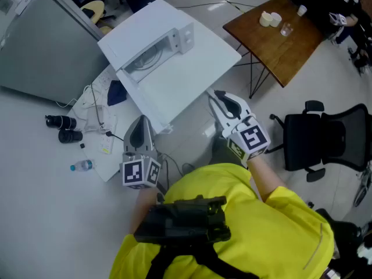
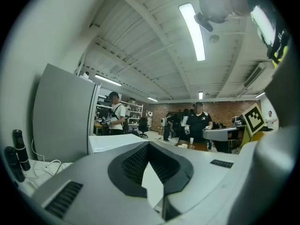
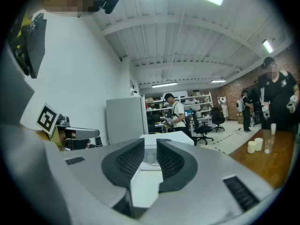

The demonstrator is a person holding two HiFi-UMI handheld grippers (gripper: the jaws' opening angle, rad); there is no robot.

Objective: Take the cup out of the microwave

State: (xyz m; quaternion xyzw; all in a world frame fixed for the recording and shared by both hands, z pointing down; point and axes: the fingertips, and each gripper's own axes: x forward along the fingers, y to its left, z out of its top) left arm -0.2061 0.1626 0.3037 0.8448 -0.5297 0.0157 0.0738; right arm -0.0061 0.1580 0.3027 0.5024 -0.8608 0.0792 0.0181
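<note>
i hold both grippers low in the head view, level and pointed at the white box-shaped microwave (image 1: 145, 28) in the upper centre. its flat white door (image 1: 186, 77) lies folded down toward me, so the opening is bare. inside it, in the right gripper view, a rounded clear cup (image 3: 151, 158) shows dimly. i cannot tell whether anything is in it.

the fingers of my left gripper (image 1: 141, 120) are together at the tips with nothing between them. the fingers of my right gripper (image 1: 217, 95) stand a little apart and hold nothing. the microwave and cup show through their gap, well beyond them.

at the upper right stands a brown wooden tabletop (image 1: 285, 54). on it are two pale short cups (image 1: 267, 19) side by side and a small clear glass (image 1: 286, 29) just beside them. their contents are too small to make out. at the lower left a clear plastic bottle with a blue cap (image 1: 84, 165) lies on the floor.
</note>
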